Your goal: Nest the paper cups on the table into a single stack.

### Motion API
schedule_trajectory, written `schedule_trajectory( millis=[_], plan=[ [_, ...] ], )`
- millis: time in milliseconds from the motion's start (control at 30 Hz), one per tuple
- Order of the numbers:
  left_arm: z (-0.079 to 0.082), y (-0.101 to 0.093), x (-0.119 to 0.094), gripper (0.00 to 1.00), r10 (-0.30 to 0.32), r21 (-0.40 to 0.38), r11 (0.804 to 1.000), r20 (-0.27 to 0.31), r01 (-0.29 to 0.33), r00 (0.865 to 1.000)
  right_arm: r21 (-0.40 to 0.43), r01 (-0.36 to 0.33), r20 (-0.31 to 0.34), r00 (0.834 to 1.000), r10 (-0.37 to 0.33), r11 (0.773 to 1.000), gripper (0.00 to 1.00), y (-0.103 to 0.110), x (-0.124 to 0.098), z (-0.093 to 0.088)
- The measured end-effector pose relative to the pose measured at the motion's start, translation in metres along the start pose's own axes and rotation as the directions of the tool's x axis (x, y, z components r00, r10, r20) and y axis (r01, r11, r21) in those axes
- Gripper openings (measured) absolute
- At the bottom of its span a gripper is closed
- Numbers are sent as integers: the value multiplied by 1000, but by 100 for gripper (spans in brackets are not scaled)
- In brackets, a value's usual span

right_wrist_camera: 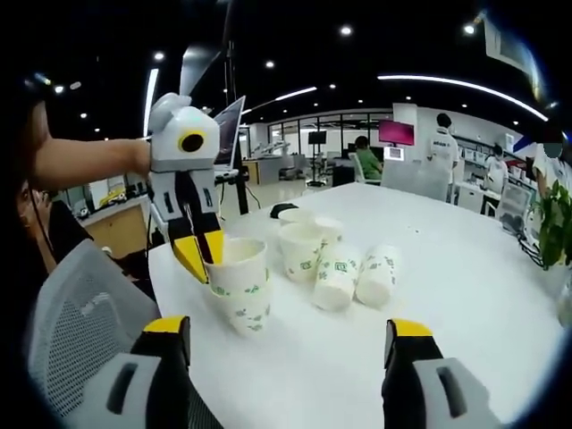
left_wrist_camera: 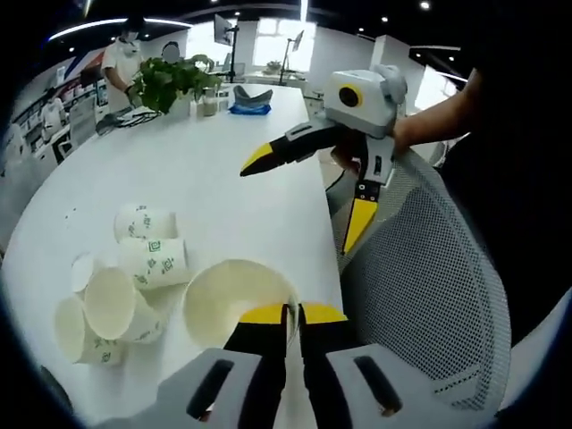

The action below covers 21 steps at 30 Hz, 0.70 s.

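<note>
My left gripper point(left_wrist_camera: 293, 316) is shut on the near rim of a white paper cup point(left_wrist_camera: 234, 302) with green print, which stands mouth up at the table's edge. In the right gripper view this held cup point(right_wrist_camera: 239, 284) sits nested on another, with the left gripper point(right_wrist_camera: 202, 254) pinching its rim. Several loose cups point(left_wrist_camera: 134, 268) lie on their sides to the left. From the right gripper view, one cup point(right_wrist_camera: 302, 247) stands upright and two cups point(right_wrist_camera: 356, 273) lie beside it. My right gripper point(right_wrist_camera: 288, 329) is open and empty, short of the stack; it hangs above the table edge point(left_wrist_camera: 308, 201).
The white table point(left_wrist_camera: 197, 170) stretches far, with a potted plant point(left_wrist_camera: 170, 79) and a blue item point(left_wrist_camera: 248, 104) at its far end. A grey mesh chair point(left_wrist_camera: 429, 286) stands against the near edge. People sit and stand in the office behind point(right_wrist_camera: 442, 143).
</note>
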<state>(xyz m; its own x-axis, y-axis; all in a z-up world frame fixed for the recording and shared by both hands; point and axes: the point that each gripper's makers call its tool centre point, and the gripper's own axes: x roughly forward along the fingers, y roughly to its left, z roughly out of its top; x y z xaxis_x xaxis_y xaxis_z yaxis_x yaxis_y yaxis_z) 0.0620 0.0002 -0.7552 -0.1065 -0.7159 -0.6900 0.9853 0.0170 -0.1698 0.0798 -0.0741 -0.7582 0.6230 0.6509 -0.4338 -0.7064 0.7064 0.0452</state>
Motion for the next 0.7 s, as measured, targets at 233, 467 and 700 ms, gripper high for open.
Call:
schedule_trajectory(
  millis=[233,467,700],
  plan=[
    [-5,1,5,2,-19,-11,1000,-7,19,1000,-6,-1,-8,1000,1,1000,90,1,1,-1],
    [-10,0,13,2,-43,-6,999,-25,43,999,-7,3,-11,1000,-3,1000,90,0,1,-2],
    [-10,-1,19,3,-55,-4,999,-36,54,998,-9,6,-13,1000,-6,1000,90,0,1,-2]
  ],
)
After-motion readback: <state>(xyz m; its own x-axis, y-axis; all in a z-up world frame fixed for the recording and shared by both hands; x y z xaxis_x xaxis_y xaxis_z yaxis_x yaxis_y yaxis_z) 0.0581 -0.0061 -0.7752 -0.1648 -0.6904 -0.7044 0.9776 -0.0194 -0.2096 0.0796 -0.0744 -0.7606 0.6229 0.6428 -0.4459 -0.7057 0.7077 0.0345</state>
